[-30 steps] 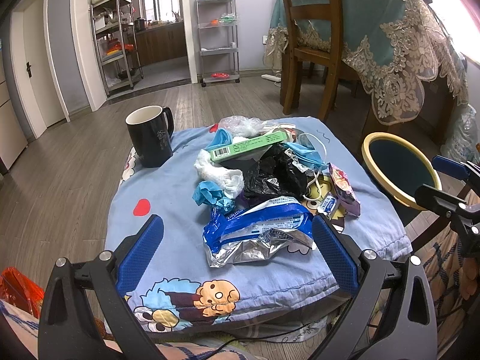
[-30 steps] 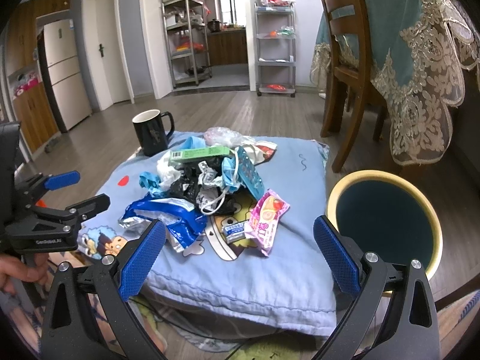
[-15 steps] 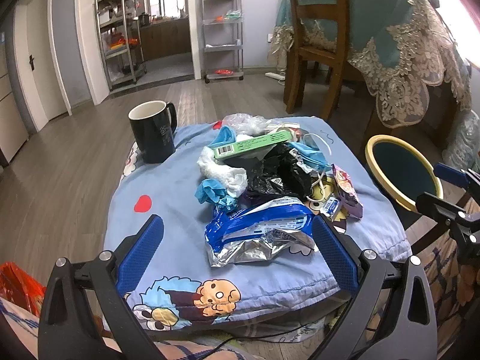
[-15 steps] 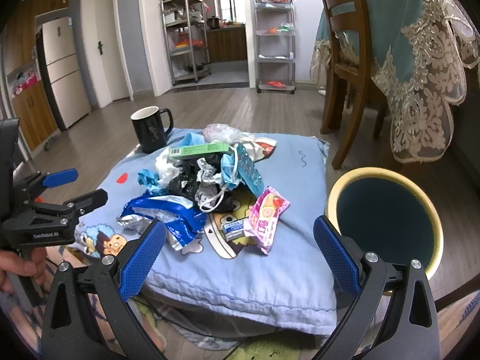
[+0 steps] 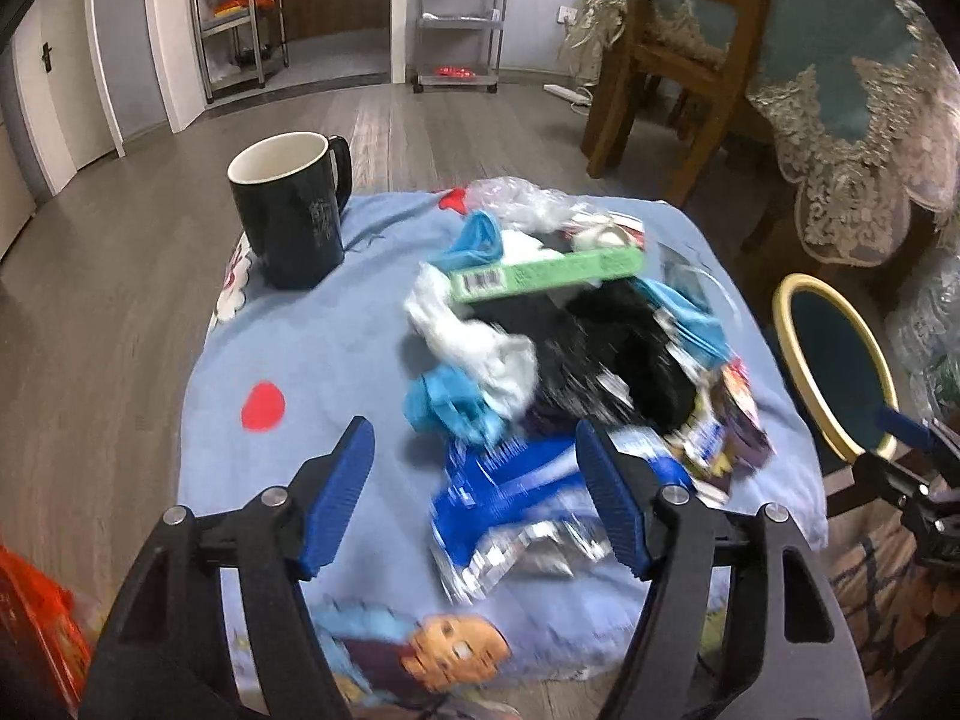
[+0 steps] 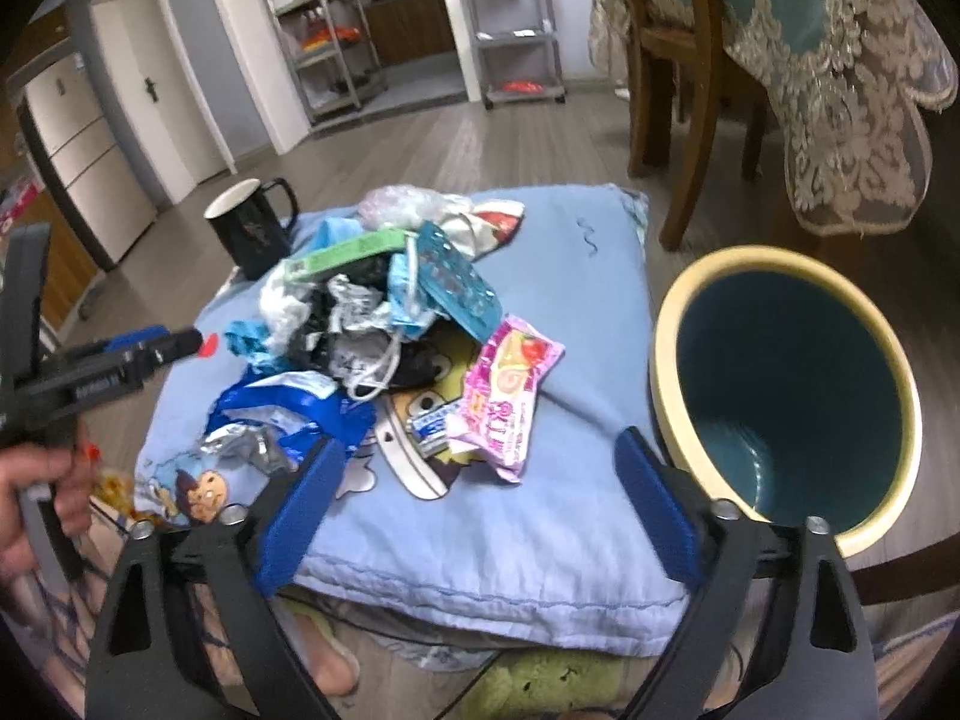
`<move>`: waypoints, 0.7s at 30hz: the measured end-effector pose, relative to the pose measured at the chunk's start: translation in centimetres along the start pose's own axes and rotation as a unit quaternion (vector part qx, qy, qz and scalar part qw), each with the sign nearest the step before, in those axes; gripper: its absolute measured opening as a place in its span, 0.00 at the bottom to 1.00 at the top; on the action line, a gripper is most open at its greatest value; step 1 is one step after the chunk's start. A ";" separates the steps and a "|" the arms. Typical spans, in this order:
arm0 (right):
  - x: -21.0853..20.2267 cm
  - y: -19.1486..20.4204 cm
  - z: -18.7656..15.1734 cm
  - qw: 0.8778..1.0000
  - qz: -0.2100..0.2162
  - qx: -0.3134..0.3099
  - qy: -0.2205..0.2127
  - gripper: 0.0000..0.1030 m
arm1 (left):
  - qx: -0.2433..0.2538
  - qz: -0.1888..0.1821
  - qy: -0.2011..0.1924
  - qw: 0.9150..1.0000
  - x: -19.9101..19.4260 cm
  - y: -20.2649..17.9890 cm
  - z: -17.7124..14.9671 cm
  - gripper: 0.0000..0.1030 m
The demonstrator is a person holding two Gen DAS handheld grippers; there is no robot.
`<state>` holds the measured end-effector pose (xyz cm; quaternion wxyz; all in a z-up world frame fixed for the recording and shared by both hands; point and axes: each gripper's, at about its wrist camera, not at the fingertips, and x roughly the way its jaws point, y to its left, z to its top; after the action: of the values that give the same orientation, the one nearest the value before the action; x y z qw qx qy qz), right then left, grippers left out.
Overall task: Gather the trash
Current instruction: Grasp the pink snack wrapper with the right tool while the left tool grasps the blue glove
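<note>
A heap of trash lies on a light-blue cushion (image 5: 336,348): a green box (image 5: 546,273), a black bag (image 5: 606,348), white tissue (image 5: 474,348) and a blue-and-silver wrapper (image 5: 510,498). My left gripper (image 5: 474,480) hovers just over that wrapper, jaws closing, pads clear of it. In the right wrist view a pink wrapper (image 6: 510,390) lies at the heap's near right edge. My right gripper (image 6: 480,498) hangs over the cushion's front just short of it, jaws closing on nothing. A teal bin with a cream rim (image 6: 663,360) stands right of the cushion.
A black mug (image 5: 288,222) stands on the cushion's far left corner. A wooden chair (image 5: 672,54) and a table with a lace cloth (image 5: 858,108) stand behind on the right. Metal shelves (image 5: 459,12) line the far wall. An orange bag (image 5: 36,618) lies at lower left.
Both grippers have moved forward and down toward the trash heap, which now looks larger. Both pairs of jaws have narrowed from their widest. The trash itself has not shifted.
</note>
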<state>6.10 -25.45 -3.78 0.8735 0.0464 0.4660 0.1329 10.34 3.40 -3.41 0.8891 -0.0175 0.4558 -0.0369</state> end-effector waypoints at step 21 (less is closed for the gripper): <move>6.6 -1.4 -0.4 0.994 0.031 0.068 0.081 0.66 | -0.070 -0.061 0.050 0.994 5.4 3.3 1.2 0.17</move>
<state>9.55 -24.94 -9.57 0.8230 0.1097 0.5416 0.1314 14.62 6.23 -7.29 0.8580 -0.1054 0.4991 -0.0598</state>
